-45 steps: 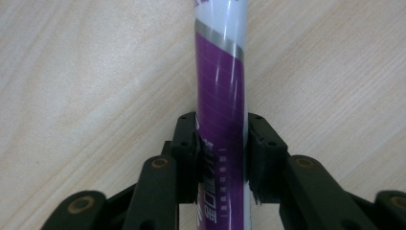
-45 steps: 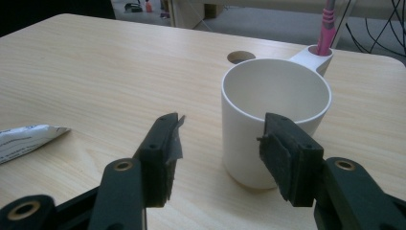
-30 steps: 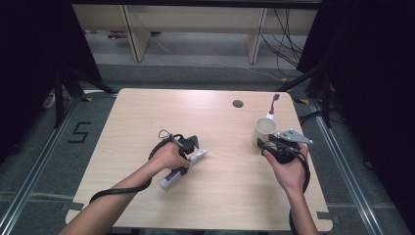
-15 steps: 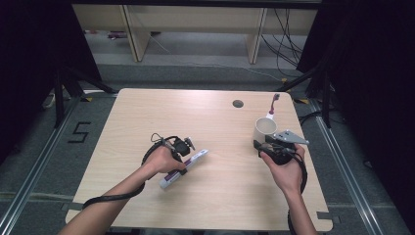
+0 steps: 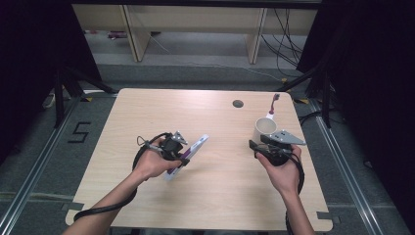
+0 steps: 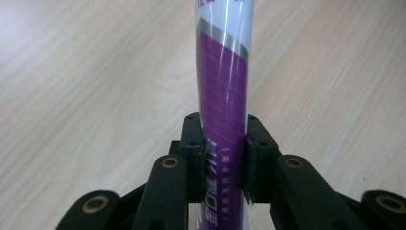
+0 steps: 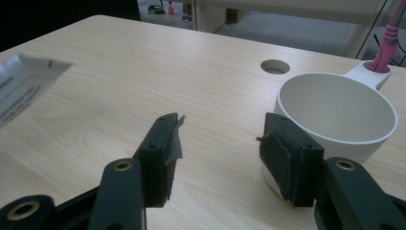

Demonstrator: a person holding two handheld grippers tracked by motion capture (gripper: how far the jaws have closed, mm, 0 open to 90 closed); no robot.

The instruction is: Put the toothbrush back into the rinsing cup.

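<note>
Holding the tube (image 6: 224,96) in my left hand-held gripper (image 5: 177,151), I had it lifted off the desk (image 5: 147,112), over the left half and near my side. The two black jaws were clamped on its lower part, one pad on each side, as the left gripper view showed. They had just squeezed in a little more, with the tube between them. The tube was white and purple, and soft like a toothpaste tube.

My right hand-held gripper (image 7: 220,143) was let go, with nothing between its jaws. It waited just beside the white cup (image 5: 265,129) on the right side of the desk. The cup stood upright with its mouth wide open. A pink and red toothbrush (image 5: 274,102) stood in a small holder on the cup's far side.

I think the tube was meant for the cup. To do that well, I should grip firmly but not crush the tube. I should carry it slowly to the right and high enough to clear the rim. The right hand-held gripper could steady the cup, so it would not tip or slide.

In the high view, the tube's long side ran on a slant. Its flat crimped end pointed away from me and to the right, toward the cup. Its other end pointed back toward my left hand (image 5: 151,166). I could not tell how much it tipped up.
</note>
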